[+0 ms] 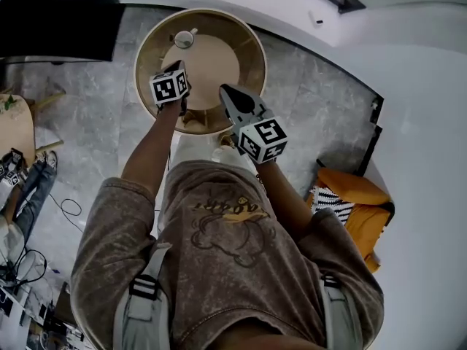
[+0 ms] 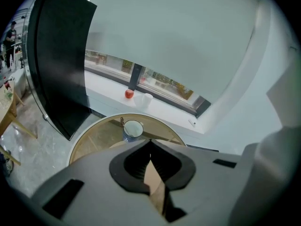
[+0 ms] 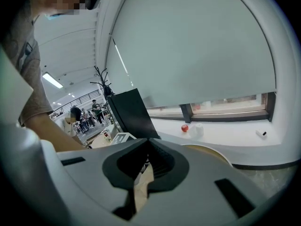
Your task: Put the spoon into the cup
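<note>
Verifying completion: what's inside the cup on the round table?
A spoon: its handle pokes above the cup rim. Its bowl end and the cup's bottom are hidden.

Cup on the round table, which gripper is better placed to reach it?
Left, probably. The left gripper is nearer the cup and looks straight at it, jaws shut and empty; the right gripper does not have the cup in view.

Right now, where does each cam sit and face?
Head view: on the head, steeply down onto table and cup; torso, forearms, left gripper, right gripper.
Left gripper view: on that gripper, along shut jaws toward the cup; no body.
Right gripper view: on that gripper, along shut jaws toward the windowsill; arm at left.
Shared: gripper views both show the red ball.
</note>
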Demonstrator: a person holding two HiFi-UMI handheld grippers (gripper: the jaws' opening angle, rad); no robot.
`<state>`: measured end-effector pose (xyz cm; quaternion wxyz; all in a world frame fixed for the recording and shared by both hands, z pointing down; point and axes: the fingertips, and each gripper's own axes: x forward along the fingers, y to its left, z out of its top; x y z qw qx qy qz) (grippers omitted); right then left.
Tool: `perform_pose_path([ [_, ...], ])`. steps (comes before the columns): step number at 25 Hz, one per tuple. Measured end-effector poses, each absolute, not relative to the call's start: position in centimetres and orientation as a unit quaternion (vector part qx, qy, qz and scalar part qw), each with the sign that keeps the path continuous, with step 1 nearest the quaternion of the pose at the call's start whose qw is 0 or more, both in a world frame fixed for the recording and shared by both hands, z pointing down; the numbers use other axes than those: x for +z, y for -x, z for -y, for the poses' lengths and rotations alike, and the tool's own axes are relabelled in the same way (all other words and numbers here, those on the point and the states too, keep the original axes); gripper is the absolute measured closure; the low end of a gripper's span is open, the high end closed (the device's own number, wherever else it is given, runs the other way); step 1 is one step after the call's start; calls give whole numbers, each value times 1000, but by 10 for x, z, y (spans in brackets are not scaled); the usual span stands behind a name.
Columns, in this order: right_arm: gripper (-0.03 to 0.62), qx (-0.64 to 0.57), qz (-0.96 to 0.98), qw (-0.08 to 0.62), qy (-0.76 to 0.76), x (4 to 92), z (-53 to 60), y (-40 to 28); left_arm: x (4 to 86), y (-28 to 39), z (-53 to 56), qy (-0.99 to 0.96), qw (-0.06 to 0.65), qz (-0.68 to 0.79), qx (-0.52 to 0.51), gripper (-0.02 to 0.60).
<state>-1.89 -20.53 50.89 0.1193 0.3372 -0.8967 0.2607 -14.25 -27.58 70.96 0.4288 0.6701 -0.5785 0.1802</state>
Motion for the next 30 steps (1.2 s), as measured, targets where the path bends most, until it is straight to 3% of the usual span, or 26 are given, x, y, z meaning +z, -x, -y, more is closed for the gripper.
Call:
perform_pose_path([
  [30, 576, 237, 919, 105, -298, 481, 138, -24, 510, 87, 149, -749, 323, 560, 145, 563],
])
